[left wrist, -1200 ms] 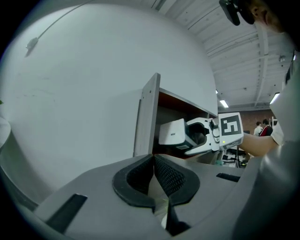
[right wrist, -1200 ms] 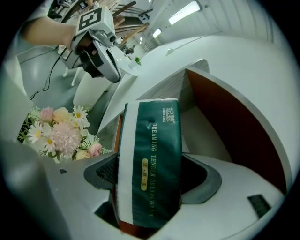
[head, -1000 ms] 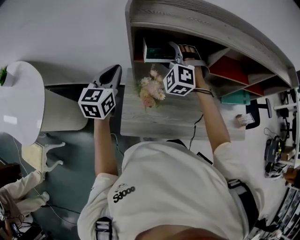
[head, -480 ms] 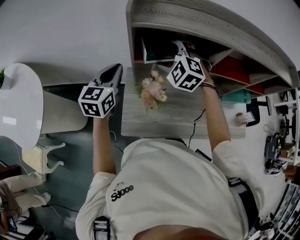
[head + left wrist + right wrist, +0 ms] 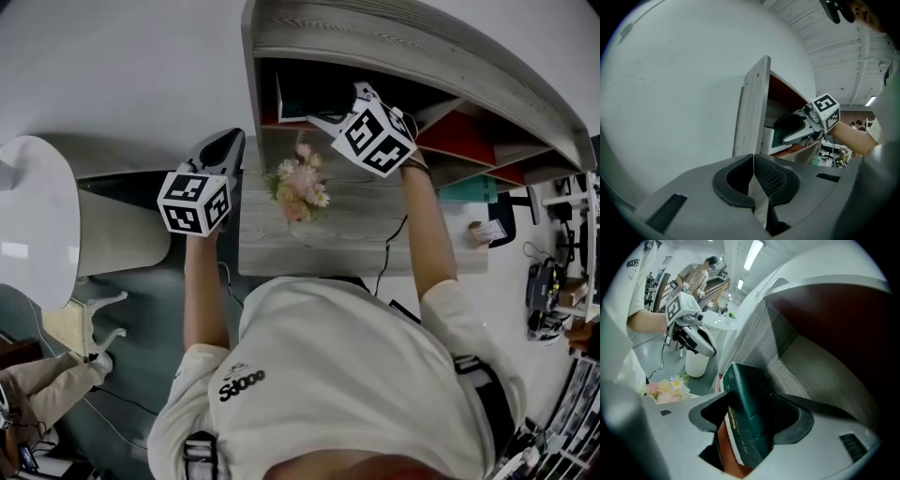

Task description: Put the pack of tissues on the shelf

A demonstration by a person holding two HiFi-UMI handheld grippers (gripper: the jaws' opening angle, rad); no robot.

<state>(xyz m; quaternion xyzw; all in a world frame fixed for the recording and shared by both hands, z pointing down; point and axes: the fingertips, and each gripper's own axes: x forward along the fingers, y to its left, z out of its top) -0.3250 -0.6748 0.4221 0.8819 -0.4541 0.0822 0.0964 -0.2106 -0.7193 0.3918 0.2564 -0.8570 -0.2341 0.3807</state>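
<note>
The dark green pack of tissues (image 5: 745, 394) stands on edge in the left compartment of the grey wooden shelf (image 5: 375, 37), on its orange floor. My right gripper (image 5: 754, 420) is tilted into that compartment with the pack between its jaws. The jaws are closing; a gap still shows at the left pad. From the left gripper view the pack (image 5: 771, 138) shows white and teal beside the right gripper (image 5: 797, 127). My left gripper (image 5: 223, 155) hangs left of the shelf, its pads (image 5: 753, 178) shut with nothing between them.
A bunch of pink and white flowers (image 5: 300, 183) stands on the wooden desk (image 5: 356, 239) below the shelf. Red dividers (image 5: 469, 141) fill the compartments to the right. A white round table (image 5: 37, 225) and a white bin (image 5: 696, 364) stand at the left.
My right gripper has turned and tilted leftwards in the shelf compartment, its marker cube swinging up and right. The left gripper has hardly moved.
</note>
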